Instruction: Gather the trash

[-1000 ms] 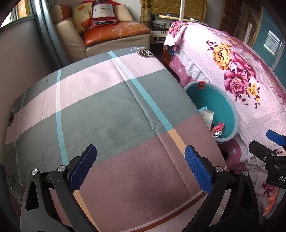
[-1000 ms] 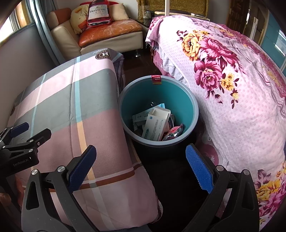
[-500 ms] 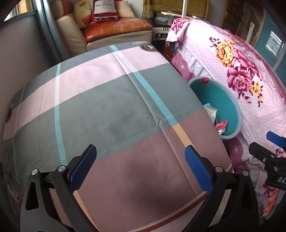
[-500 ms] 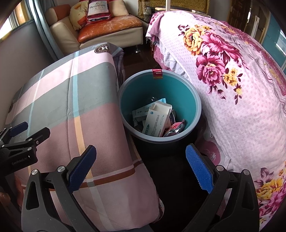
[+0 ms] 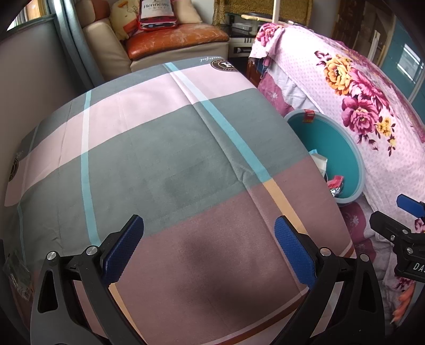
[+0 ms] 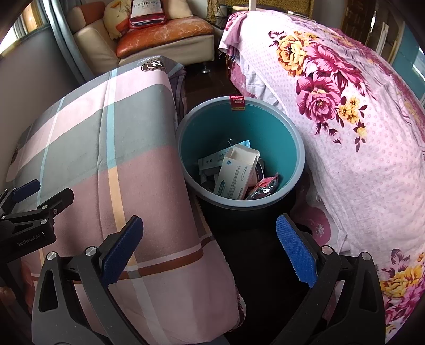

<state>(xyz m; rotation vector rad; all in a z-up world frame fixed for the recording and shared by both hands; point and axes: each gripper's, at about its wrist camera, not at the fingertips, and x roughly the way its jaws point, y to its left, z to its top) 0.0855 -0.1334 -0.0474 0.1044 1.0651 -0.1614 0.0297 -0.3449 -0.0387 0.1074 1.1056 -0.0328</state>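
A round bin with a teal inside (image 6: 268, 132) stands on the dark floor between two beds. It holds a white carton (image 6: 236, 169), paper wrappers (image 6: 212, 159) and a red foil packet (image 6: 265, 185). The bin also shows in the left wrist view (image 5: 342, 148). My right gripper (image 6: 209, 252) is open and empty, near and above the bin's front rim. My left gripper (image 5: 209, 252) is open and empty above the plaid bed cover (image 5: 159, 159). A crumpled clear wrapper (image 5: 18, 276) lies at the far left edge of the left wrist view.
A floral pink bed (image 6: 358, 119) is right of the bin, the plaid bed (image 6: 106, 132) left. A beige sofa with an orange cushion (image 6: 164, 34) and a Hennessy bag (image 6: 146, 10) stands at the back. Dark floor (image 6: 255, 254) lies between the beds.
Both grippers have drifted slightly back and up, so the bin and beds sit a little lower and closer to centre. Both jaws stay open and empty.
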